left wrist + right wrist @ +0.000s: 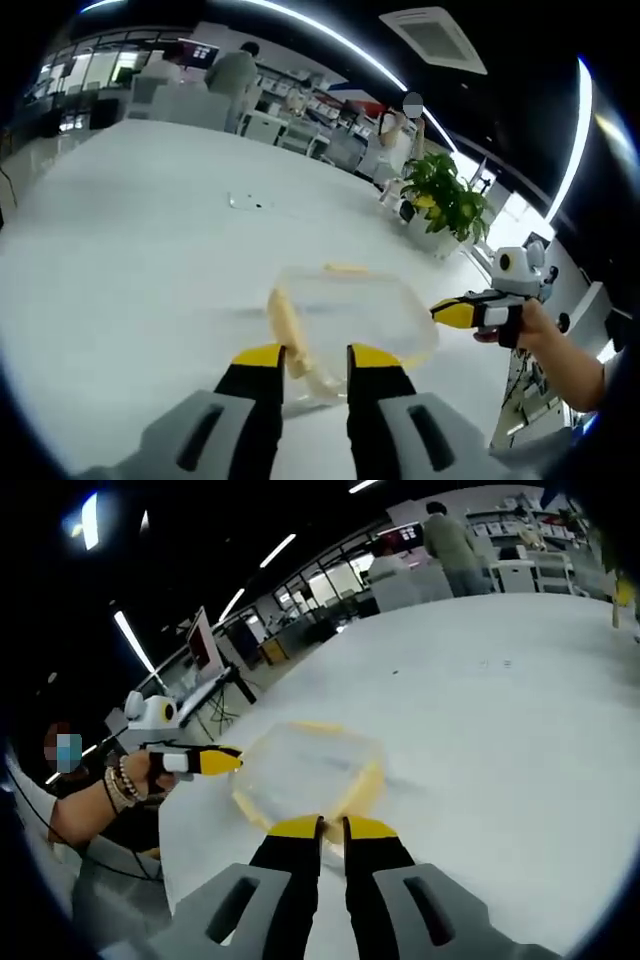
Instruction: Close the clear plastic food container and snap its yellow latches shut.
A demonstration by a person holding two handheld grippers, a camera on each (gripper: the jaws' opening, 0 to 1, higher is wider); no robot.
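Observation:
The clear plastic container (350, 310) with yellow latches sits on the white table (130, 260), its lid on top, slightly blurred. My left gripper (317, 357) has its yellow-tipped jaws narrowed around the container's near corner, beside a yellow latch (285, 325). The right gripper (452, 313), held by a hand, meets the container's right end. In the right gripper view the container (305, 765) lies just ahead, and my right gripper (332, 827) has its jaws almost together on the near rim by a yellow latch (365, 785). The left gripper (215, 761) touches the container's left edge.
A potted plant (445, 195) stands at the table's far right edge. A small flat clear item (245, 202) lies further back on the table. People, desks and monitors (205, 640) surround the table. A person's wrist with bracelets (120, 785) holds the left gripper.

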